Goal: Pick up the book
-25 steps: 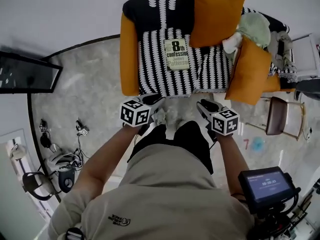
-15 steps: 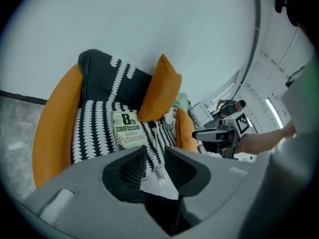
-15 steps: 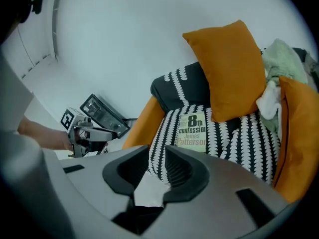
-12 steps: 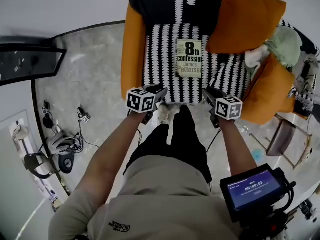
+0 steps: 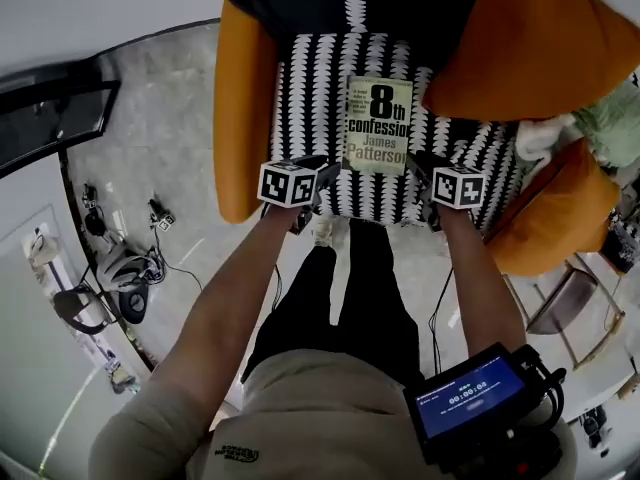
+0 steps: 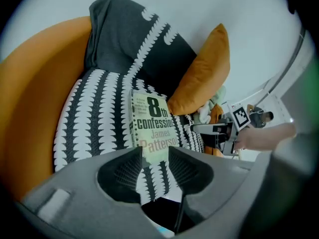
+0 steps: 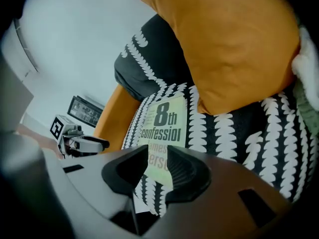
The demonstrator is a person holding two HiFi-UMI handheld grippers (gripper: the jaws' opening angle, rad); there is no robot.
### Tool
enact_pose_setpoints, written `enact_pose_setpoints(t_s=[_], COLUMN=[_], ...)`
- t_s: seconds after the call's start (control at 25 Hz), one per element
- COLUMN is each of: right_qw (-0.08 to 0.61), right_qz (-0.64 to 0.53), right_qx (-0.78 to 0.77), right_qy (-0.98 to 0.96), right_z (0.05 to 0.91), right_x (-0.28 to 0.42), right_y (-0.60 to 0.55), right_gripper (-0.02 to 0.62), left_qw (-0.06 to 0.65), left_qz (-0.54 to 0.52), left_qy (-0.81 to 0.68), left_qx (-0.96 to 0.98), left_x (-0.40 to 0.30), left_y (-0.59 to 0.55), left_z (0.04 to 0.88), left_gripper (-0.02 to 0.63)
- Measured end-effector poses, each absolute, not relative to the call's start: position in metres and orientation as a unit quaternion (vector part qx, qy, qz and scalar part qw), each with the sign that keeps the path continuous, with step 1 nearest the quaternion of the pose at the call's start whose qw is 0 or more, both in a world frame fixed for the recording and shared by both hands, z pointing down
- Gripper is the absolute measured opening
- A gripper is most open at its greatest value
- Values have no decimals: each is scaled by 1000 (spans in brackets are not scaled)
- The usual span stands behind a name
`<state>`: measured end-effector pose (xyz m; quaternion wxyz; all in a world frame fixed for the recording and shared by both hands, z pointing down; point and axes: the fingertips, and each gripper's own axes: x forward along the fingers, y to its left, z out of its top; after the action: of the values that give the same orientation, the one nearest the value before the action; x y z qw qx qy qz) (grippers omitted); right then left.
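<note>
Moved since the earlier frame: both tools lowered toward the seat's front edge. Left tool (image 5: 320,174), right tool (image 5: 421,164): jaws opening, nothing pinched. Book (image 5: 379,125): flat on striped armchair seat (image 5: 300,93), just ahead. Risk: soft seat yields and the cover slides; orange cushion (image 5: 530,48) snags the right tool.

A pale green book (image 5: 378,125) has black title lettering and a tan author name. The throw (image 5: 310,108) under it is black, patterned with stripes of white scalloped shapes. The armchair (image 5: 238,118) is orange, and so is the large cushion (image 5: 540,48). The floor (image 5: 150,158) is grey and marbled, and the wall (image 5: 100,8) is white. The person wears a beige shirt (image 5: 300,418) and black trousers (image 5: 350,298). A small screen (image 5: 470,398) glows blue.
</note>
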<state>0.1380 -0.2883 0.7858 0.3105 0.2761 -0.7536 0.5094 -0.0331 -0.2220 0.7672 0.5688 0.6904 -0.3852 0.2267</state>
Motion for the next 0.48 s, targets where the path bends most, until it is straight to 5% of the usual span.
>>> enact_pose_setpoints(t_s=[0.48], right_qw=[275], right_qz=[553], right_qx=[278], right_qy=[-735], right_z=[864], right_x=[107], right_y=[-330], right_gripper=[127], left_qw=[598], left_qz=[205], left_qy=[-419], left_qx=[652], left_x=[-47], left_y=[-279], left_z=[857], left_gripper=[150])
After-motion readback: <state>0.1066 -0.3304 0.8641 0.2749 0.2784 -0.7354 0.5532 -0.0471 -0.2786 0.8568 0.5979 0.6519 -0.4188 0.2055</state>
